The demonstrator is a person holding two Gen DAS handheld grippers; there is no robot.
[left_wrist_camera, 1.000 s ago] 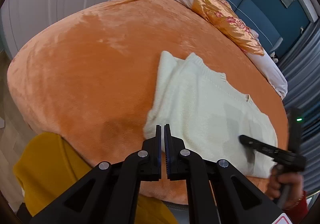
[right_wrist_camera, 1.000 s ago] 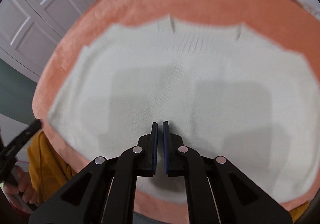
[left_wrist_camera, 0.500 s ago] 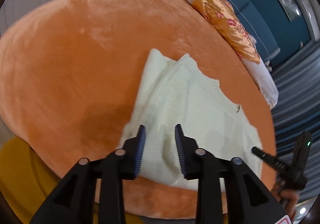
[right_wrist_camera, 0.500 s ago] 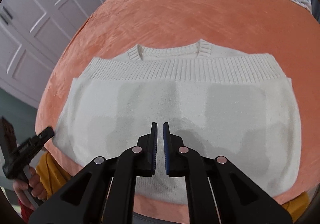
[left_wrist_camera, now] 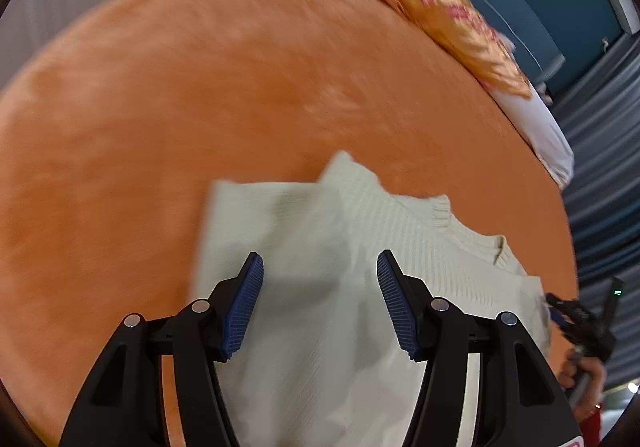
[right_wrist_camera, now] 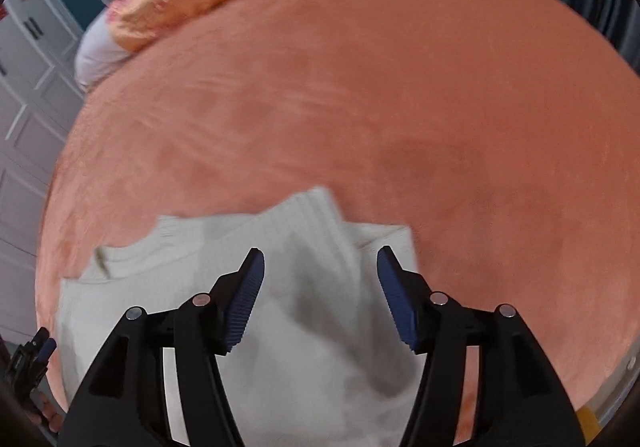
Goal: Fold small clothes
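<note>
Left tongs (left_wrist_camera: 318, 301) stand released, jaws wide apart, nothing between them; they hang over the left part of the sweater (left_wrist_camera: 340, 327). Right tongs (right_wrist_camera: 320, 297) are likewise released, jaws wide and holding nothing, over the right part of the same sweater (right_wrist_camera: 280, 327). The sweater, cream knit, lies flat on the orange bed (left_wrist_camera: 200, 107) at the near edge, ribbed collar toward 12 o'clock. In the left view a sleeve (left_wrist_camera: 256, 215) lies folded across the body at about 11 o'clock from the tongs. In the right view the other sleeve (right_wrist_camera: 372, 247) lies folded at 1 o'clock. A patterned orange pillow (left_wrist_camera: 448, 23) sits at the far edge of the bed. Both views are motion-blurred.
</note>
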